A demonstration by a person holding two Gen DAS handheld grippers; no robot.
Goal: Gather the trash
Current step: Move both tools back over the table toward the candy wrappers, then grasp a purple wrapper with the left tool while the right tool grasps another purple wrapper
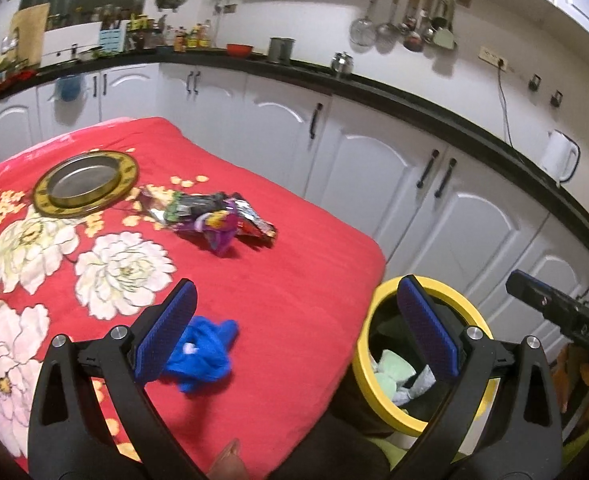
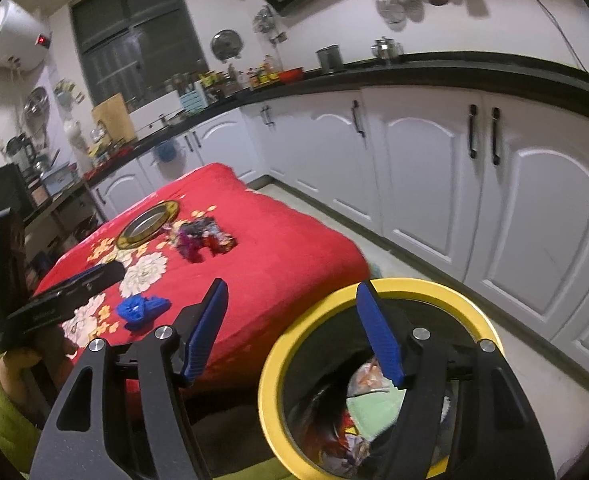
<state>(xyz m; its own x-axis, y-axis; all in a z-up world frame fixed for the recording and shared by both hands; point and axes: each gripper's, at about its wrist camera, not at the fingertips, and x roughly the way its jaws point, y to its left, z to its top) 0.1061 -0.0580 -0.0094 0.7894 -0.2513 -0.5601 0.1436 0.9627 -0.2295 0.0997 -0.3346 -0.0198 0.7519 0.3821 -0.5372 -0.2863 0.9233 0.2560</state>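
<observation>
The landmark here is the yellow-rimmed round bin (image 2: pixel 272 364) with a dark liner, standing just beside the near corner of the surface (image 1: pixel 294 280), which is covered in a red cloth printed with large white flowers. Inside the bin lie pale green and white crumpled scraps (image 1: pixel 390 376) and some coloured wrappers.

The left tool (image 1: pixel 294 324) stands wide apart with nothing between its blue ribbed pads; one finger hangs over the cloth, the other over the bin's opening. The right tool (image 2: pixel 294 328) is also spread with nothing gripped, one finger over the bin's mouth and the other over the cloth edge.

A crumpled bright blue wad (image 1: pixel 204 354) lies on the cloth near the bin. Farther from the bin sits a heap of shiny purple and silver snack wrappers (image 1: pixel 218 216), and just beyond that a round metal plate with a gold rim (image 1: pixel 86 184).
</observation>
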